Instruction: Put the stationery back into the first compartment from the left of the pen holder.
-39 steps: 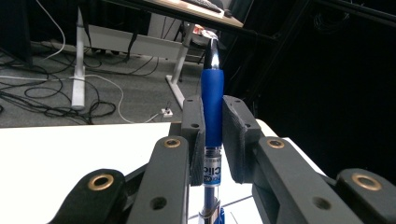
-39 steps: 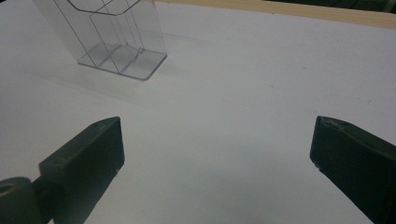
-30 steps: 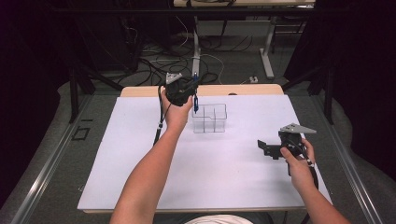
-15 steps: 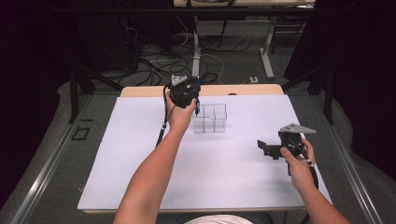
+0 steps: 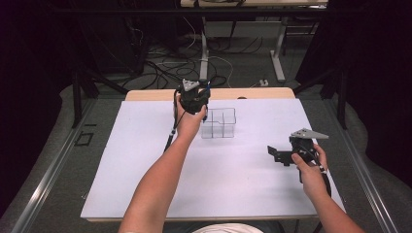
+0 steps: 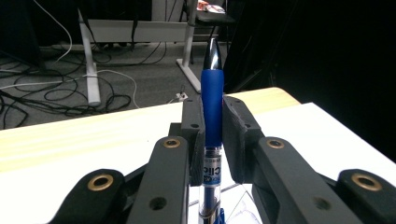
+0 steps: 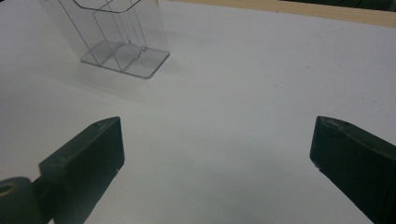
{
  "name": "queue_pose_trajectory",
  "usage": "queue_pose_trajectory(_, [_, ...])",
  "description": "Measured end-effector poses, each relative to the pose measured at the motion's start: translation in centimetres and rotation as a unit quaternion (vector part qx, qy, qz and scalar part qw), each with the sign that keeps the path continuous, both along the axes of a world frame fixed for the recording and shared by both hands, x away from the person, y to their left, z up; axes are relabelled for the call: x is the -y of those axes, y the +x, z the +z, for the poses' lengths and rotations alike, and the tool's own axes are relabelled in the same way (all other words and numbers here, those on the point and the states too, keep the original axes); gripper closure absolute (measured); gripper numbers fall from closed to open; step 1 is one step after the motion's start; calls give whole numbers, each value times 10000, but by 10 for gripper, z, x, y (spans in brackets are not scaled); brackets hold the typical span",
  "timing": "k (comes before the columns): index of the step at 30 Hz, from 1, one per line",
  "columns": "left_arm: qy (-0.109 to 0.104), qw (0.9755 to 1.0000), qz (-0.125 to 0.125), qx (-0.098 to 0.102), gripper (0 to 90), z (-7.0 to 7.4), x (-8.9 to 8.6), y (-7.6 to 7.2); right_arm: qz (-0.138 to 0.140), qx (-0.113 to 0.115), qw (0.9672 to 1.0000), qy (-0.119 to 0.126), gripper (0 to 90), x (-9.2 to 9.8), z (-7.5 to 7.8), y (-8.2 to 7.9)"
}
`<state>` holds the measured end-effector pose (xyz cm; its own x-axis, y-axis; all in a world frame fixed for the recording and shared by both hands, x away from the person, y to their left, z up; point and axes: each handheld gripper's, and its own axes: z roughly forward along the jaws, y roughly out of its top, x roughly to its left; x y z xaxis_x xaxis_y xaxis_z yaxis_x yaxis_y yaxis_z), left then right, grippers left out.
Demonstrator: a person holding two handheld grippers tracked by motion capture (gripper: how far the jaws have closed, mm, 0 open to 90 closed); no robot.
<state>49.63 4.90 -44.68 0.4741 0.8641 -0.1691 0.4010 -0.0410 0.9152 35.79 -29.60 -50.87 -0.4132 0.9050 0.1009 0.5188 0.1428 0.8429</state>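
The only print that can be read stands on the clear barrel of the blue pen, just under its rubber grip: letters that look like "Clic", partly cut off by the gripper's jaws.

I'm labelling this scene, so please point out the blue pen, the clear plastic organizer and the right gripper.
Blue pen with rubber grip [image 6: 212, 100], left gripper view: on its blue grip sleeve.
Clear plastic divided organizer [image 5: 219, 123], high view: on its front wall.
Right gripper [image 5: 272, 154], high view: midway between its open black jaws' tips.
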Motion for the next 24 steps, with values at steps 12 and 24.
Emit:
queue_pose_trajectory(12, [272,9995,-24,-134,673,-2,0,0,12,-7,10000,-6,28,0,0,0])
queue_pose_trajectory(24, [335,9992,-236,-36,462,7,-3,-6,6,-1,10000,-39,28,-1,0,0])
